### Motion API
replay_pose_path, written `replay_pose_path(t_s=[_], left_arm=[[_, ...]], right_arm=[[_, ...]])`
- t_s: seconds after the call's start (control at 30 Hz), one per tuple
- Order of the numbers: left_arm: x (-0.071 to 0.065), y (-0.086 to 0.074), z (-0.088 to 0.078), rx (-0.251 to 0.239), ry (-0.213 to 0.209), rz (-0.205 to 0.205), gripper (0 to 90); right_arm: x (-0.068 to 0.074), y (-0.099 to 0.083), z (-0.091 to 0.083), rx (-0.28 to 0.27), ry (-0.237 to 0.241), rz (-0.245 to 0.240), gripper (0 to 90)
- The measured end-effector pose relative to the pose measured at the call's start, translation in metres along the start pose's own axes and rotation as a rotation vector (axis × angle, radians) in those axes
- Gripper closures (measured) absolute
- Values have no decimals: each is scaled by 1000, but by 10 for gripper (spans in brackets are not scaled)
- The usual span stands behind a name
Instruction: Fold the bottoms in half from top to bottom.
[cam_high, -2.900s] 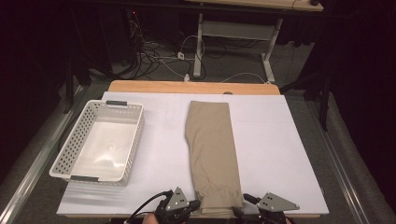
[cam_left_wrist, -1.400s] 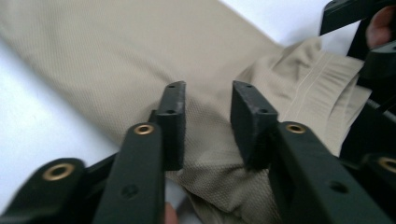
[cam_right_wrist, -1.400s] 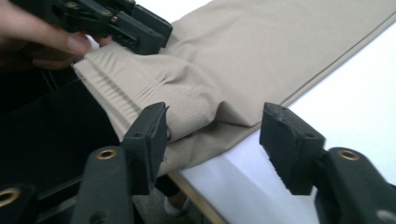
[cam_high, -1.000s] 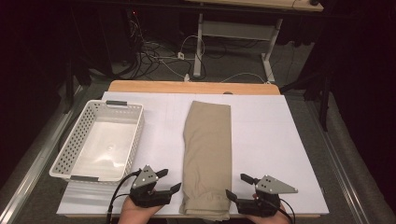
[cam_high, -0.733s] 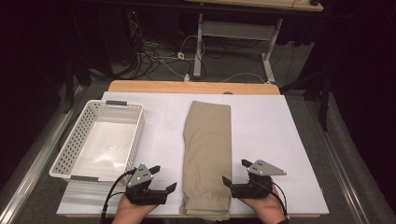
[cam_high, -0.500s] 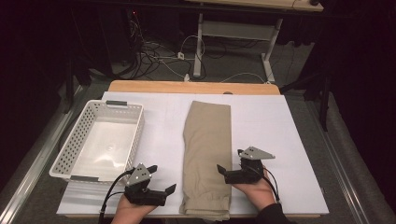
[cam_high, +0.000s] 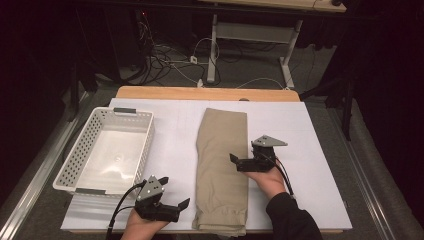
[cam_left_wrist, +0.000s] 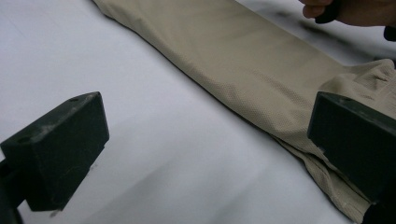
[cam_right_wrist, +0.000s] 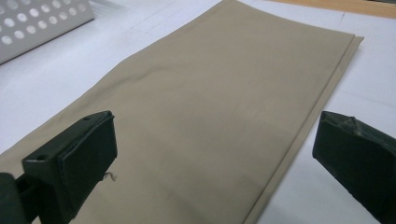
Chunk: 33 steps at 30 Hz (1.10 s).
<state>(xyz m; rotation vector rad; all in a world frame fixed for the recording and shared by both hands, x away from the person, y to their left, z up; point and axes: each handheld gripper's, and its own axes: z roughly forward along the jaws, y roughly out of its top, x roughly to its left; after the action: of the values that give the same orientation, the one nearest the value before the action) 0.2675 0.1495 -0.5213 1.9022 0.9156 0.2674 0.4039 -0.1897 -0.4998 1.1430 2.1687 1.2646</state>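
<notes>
Open white table (cam_high: 170, 145) w/ plenty of bare room. Left side blocked by the basket (cam_high: 107, 150), walls upright, open top, nothing inside; a free strip runs btwn basket and the folded trousers (cam_high: 222, 165) lying flat down the middle, low, no barrier to passing over. Right of the trousers a wide bare stretch to the table edge. Left gripper (cam_high: 172, 207) sits in the near gap just beside the trousers' near end, jaws wide, nothing btwn them. Right gripper (cam_high: 239, 162) over the trousers' right edge, jaws wide, cloth below.
</notes>
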Motion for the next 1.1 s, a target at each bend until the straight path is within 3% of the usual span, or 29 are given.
replay_pose_path(t_s=[0.23,0.5,0.73,0.9,0.97,1.1], left_arm=[[0,-1,0,-8,-2,0,0],[-3,-2,-1,-9,8,13,0],[-3,-2,-1,-7,1,9,0],[-2,-2,-1,-4,-2,4,0],[-2,-2,0,12,-3,7,0],[-2,-2,0,13,-4,0,0]], right_arm=[[-17,11,17,15,-4,25,16],[-42,23,43,30,-41,55,55],[-57,37,67,70,-68,47,168],[-67,46,85,131,-105,59,248],[-75,49,96,154,-138,92,343],[-81,56,107,170,-168,105,352]])
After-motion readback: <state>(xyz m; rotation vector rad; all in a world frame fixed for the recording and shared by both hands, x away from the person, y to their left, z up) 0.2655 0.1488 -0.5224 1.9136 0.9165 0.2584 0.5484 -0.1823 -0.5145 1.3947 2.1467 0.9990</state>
